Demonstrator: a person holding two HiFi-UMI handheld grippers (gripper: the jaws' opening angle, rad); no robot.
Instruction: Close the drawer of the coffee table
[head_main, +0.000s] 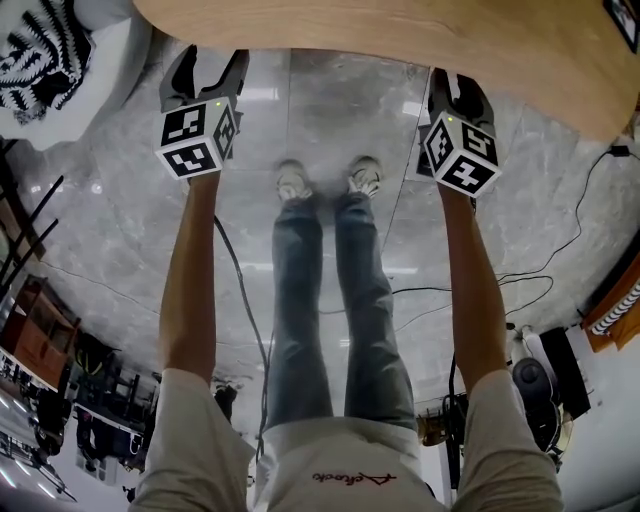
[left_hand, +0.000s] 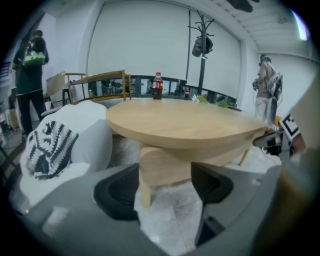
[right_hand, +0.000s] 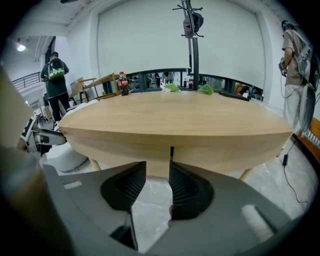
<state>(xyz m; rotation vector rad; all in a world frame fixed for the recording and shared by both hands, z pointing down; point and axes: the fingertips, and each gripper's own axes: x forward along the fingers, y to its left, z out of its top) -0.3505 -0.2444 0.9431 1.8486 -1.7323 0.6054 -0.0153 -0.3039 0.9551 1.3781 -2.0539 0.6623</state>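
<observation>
Two tongs hang side by side at the near rim of the coffee table (head_main: 400, 40), both angled down toward it over the grey stone floor (head_main: 320, 110). The drawer (right_hand: 156, 165) sits under the pale wooden worktop (right_hand: 175, 117), tucked beneath its overhang. Its face is turned toward me and its long side runs left to right along the rim. A dark upright seam cuts the wood just above the gap of the right tongs. From the left gripper view the same wooden box (left_hand: 167, 167) shows below the worktop (left_hand: 180, 125), with a slim leg (left_hand: 145, 192) at its left end (how far out the drawer stands I cannot tell).

Left tongs (head_main: 212, 60): their own view (left_hand: 165, 187) shows the jaws spread wide, nothing between the pads but floor and the drawer box further off, touching neither. Right tongs (head_main: 455, 85): the jaws (right_hand: 157, 175) stand partly open with a narrower gap, empty, clear of the wood.

A cola bottle (right_hand: 122, 82) stands upright at the far side of the worktop.
</observation>
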